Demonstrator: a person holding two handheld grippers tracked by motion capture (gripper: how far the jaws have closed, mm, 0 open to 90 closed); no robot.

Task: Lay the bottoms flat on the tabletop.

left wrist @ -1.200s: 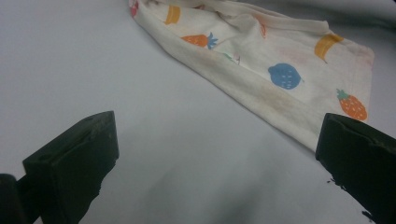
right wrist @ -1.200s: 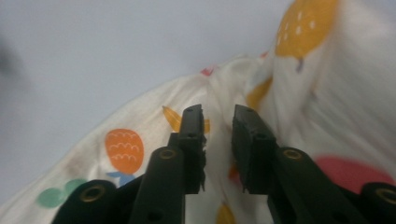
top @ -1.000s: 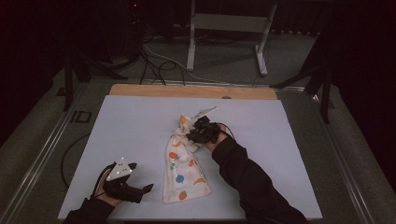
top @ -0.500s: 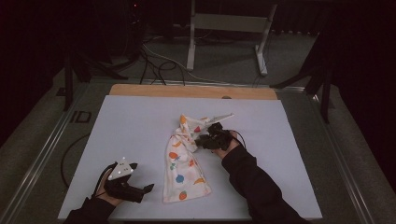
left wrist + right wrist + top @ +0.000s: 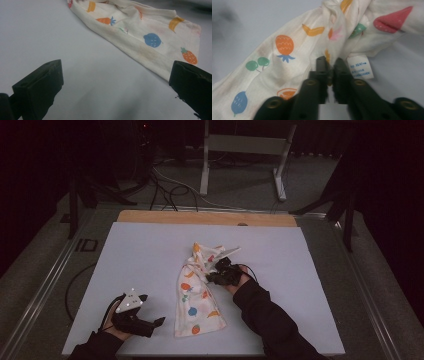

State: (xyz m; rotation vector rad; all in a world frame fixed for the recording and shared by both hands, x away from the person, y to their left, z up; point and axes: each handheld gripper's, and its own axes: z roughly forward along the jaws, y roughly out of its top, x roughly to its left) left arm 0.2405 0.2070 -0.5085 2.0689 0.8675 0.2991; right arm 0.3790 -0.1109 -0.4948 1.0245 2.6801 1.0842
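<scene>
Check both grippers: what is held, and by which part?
The right gripper pinches the fruit-print cloth at its bunched narrow end, beside the label. The left gripper holds nothing.

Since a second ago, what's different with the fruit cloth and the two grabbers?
The right gripper has slid from the cloth's bunched top down its right edge, toward the person. Its jaws have just been closing and now pinch a fold of the fruit-print cloth beside the white label. The left gripper stayed put, jaws open, apart from the cloth on the white table.
</scene>
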